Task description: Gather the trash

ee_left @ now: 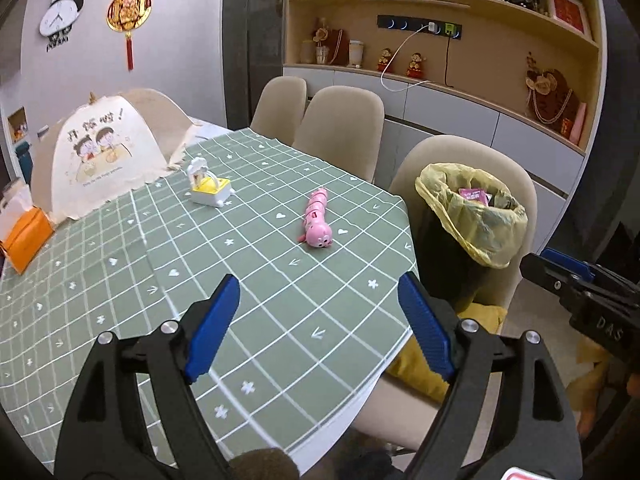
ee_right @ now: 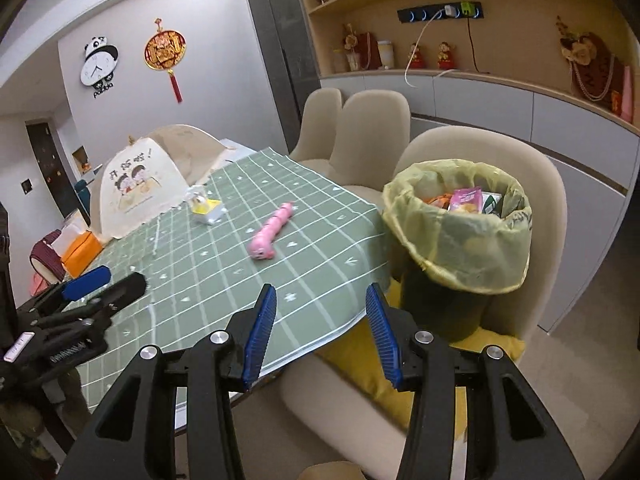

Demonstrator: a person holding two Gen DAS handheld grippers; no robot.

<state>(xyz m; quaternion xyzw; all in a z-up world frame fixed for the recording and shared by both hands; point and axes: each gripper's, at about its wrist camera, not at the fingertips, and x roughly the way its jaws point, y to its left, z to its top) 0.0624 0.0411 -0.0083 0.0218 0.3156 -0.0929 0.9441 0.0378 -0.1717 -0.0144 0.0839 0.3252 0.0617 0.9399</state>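
Note:
A black bin with a yellow liner [ee_left: 476,216] stands on a beige chair beside the table; it also shows in the right wrist view [ee_right: 460,240]. Wrappers, one pink [ee_right: 464,199], lie inside it. My left gripper [ee_left: 320,316] is open and empty over the green checked tablecloth [ee_left: 120,320]. My right gripper [ee_right: 320,328] is open and empty above the table's edge, left of the bin. A pink caterpillar toy [ee_left: 318,220] and a white and yellow toy [ee_left: 208,186] lie on the table.
A cream food cover [ee_left: 100,156] and an orange tissue box [ee_left: 26,240] stand at the table's far left. Beige chairs [ee_left: 340,128] line the far side. A yellow cushion [ee_right: 372,364] lies on the bin's chair. Shelves stand behind.

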